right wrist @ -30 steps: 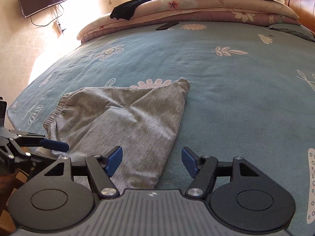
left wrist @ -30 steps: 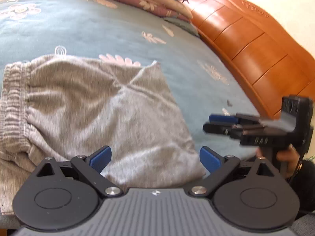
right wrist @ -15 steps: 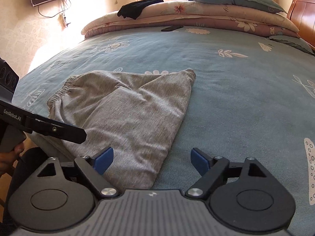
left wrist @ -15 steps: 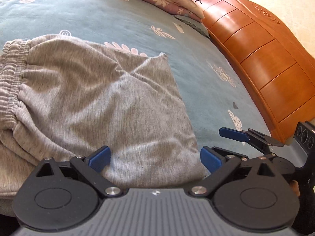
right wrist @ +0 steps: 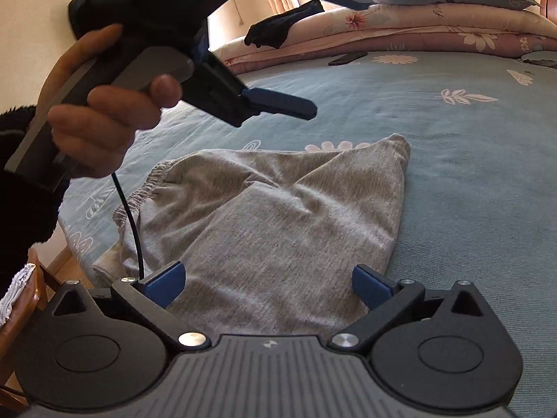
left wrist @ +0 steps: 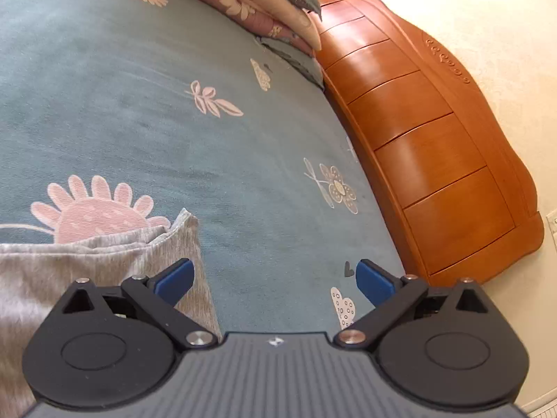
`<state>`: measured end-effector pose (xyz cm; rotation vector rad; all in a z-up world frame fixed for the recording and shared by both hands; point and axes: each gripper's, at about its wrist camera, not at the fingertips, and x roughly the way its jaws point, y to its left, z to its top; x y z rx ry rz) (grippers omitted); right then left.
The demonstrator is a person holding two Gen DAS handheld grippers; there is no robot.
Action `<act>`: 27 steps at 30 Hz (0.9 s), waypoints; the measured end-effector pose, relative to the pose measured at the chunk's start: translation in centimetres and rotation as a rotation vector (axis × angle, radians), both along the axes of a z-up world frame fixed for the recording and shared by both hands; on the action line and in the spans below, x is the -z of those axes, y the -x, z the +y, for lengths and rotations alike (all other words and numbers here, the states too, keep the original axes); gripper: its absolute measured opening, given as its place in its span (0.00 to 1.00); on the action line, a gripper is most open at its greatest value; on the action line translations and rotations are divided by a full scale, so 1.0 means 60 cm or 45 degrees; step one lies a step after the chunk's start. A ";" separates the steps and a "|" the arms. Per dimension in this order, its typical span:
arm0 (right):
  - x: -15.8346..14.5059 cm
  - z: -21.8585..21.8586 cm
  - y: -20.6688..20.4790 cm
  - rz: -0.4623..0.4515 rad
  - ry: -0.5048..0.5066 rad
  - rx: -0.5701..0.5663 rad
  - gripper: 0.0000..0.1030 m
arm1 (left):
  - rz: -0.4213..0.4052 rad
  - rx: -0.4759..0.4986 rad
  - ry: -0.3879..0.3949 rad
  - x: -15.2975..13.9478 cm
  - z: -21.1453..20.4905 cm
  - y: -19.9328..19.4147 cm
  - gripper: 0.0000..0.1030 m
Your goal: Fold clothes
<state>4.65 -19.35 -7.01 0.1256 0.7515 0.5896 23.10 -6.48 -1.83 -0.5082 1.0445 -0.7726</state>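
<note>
Left tongs [right wrist: 334, 52] above grey shorts [right wrist: 278, 230]

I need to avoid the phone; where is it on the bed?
In the right wrist view, the phone lies far across the bedspread, beside the stacked quilts.

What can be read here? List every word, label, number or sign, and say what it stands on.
No text reads clearly.
Small white emblem, no letters: on the body of the right gripper; the same mark is on the left gripper.
White letter-like print on the bedspread, near its edge: too distorted to read.
</note>
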 end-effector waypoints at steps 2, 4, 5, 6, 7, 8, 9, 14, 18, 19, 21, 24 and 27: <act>0.006 0.005 0.002 0.011 0.033 -0.012 1.00 | 0.035 0.002 -0.055 0.024 -0.031 -0.034 0.96; 0.002 0.002 0.004 0.011 0.022 -0.018 1.00 | 0.089 -0.004 -0.070 0.048 -0.046 -0.055 0.96; 0.001 -0.002 0.004 0.022 0.000 -0.021 1.00 | 0.126 -0.005 -0.057 0.060 -0.051 -0.062 0.96; 0.001 -0.005 0.004 0.032 -0.017 -0.019 1.00 | 0.137 -0.012 -0.059 0.069 -0.055 -0.067 0.96; 0.001 -0.009 0.003 0.045 -0.025 -0.008 1.00 | 0.144 -0.020 -0.063 0.078 -0.059 -0.071 0.96; 0.001 -0.011 0.002 0.055 -0.020 0.004 1.00 | 0.142 -0.022 -0.081 0.086 -0.064 -0.077 0.96; 0.001 -0.012 0.001 0.061 -0.010 0.015 1.00 | 0.136 -0.023 -0.092 0.092 -0.069 -0.082 0.96; 0.009 -0.019 -0.007 0.129 0.023 0.096 1.00 | 0.120 -0.028 -0.110 0.081 -0.075 -0.091 0.96; 0.005 -0.024 -0.003 0.110 0.000 0.109 1.00 | 0.037 0.013 -0.098 0.044 -0.070 -0.071 0.96; 0.004 -0.023 -0.002 0.105 0.004 0.107 1.00 | 0.032 0.029 -0.095 0.040 -0.069 -0.066 0.96; 0.004 -0.019 0.001 0.097 0.022 0.102 1.00 | 0.038 0.043 -0.121 0.045 -0.070 -0.062 0.96; 0.003 -0.017 0.001 0.083 0.038 0.093 1.00 | 0.070 0.022 -0.140 0.073 -0.070 -0.068 0.96; 0.005 -0.016 -0.004 0.078 0.039 0.090 1.00 | 0.079 -0.004 -0.126 0.092 -0.070 -0.083 0.96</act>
